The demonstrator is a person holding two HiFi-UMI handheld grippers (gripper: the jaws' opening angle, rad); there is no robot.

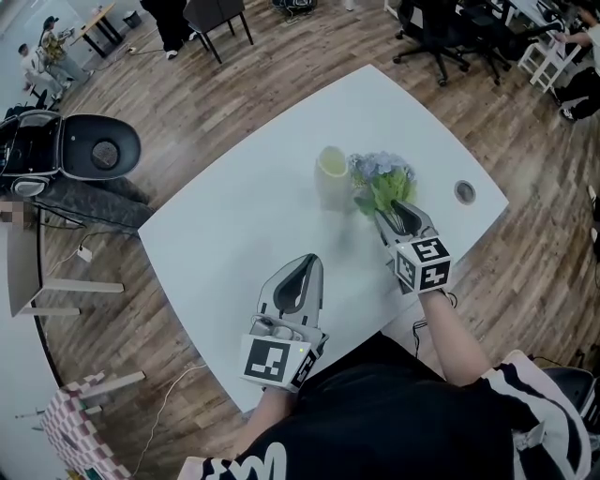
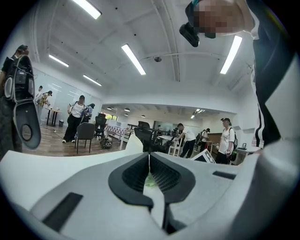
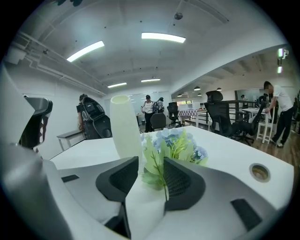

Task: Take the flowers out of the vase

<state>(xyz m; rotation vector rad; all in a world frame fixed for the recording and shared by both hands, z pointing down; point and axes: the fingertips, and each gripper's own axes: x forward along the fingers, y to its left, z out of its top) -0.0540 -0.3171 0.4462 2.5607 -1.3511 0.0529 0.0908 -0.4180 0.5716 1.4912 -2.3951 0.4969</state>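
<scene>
A pale yellow-green vase (image 1: 331, 175) (image 3: 125, 126) stands upright on the white table (image 1: 234, 220). Right beside it, a bunch of blue flowers with green leaves (image 1: 382, 178) (image 3: 177, 143) lies on the tabletop, outside the vase. My right gripper (image 1: 391, 210) (image 3: 151, 165) is at the stem end of the bunch; its jaws stand apart, and a green stem runs between them along the right jaw's inner face. My left gripper (image 1: 305, 262) (image 2: 149, 157) rests low near the table's front edge, jaws together, holding nothing.
A round cable hole (image 1: 464, 192) (image 3: 259, 171) sits in the table right of the flowers. A black seat and gear (image 1: 89, 150) stand on the wood floor at left. Office chairs (image 1: 441, 28) and people are farther back.
</scene>
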